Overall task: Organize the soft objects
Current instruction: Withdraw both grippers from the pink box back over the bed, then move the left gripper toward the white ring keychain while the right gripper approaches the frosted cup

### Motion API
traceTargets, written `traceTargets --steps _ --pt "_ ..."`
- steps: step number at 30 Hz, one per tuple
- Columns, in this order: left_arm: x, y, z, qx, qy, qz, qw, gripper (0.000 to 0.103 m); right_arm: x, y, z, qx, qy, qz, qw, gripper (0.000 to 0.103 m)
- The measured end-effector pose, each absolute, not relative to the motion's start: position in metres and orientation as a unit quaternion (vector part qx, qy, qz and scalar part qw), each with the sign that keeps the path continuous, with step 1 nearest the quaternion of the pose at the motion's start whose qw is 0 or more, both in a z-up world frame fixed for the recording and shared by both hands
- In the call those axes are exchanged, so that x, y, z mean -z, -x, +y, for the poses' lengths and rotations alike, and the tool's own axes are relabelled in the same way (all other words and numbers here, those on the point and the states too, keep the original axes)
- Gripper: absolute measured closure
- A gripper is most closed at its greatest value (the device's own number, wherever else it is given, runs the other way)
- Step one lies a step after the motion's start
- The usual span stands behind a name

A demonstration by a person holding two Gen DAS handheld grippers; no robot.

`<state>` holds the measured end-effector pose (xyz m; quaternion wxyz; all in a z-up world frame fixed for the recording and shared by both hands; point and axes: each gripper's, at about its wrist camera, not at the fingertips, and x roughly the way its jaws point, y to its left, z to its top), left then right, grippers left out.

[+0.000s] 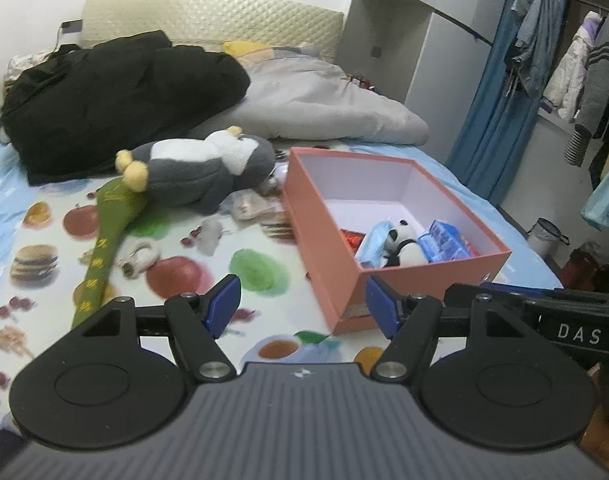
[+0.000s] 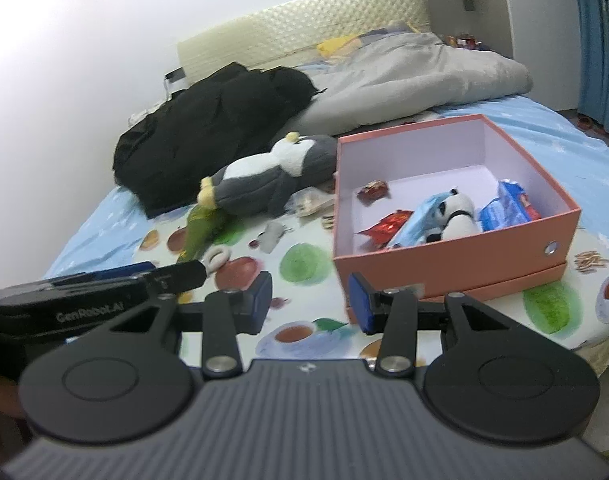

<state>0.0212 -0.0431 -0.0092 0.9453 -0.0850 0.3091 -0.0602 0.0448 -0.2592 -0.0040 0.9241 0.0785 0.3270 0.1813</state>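
2 grippers, left gripper [image 1: 303, 306] and right gripper [image 2: 310, 302], released, above fruit-print bedsheet [image 1: 208, 276], pink box [image 1: 384, 276] nearby

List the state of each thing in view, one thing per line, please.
Left gripper: jaws open, holding nothing.
Right gripper: jaws open, holding nothing.
Pink box: lid off, partly filled.
Panda toy: lying in the box.
Penguin plush: lying on its side outside the box.
Black jacket: crumpled on the bed.
Grey blanket: bunched up.
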Motion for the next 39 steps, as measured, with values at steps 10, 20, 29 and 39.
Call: traceTargets --steps 10,20,29,39 --pt "0.024 0.012 -0.021 0.036 0.092 0.302 0.948 0.029 0.015 -0.02 -0.231 -0.221 -0.061 0.327 0.917 0.057" --pt "0.054 0.011 -0.004 0.013 0.1 0.324 0.941 0.029 0.033 -0.027 -0.214 -0.225 -0.052 0.343 0.91 0.057" --pt "0.083 -0.023 0.018 -0.01 0.101 0.346 0.933 0.028 0.05 -0.052 -0.197 -0.228 -0.041 0.353 0.906 0.057" --pt "0.118 -0.074 0.049 -0.028 0.11 0.371 0.922 0.028 0.067 -0.093 -0.168 -0.24 -0.029 0.356 0.903 0.057"
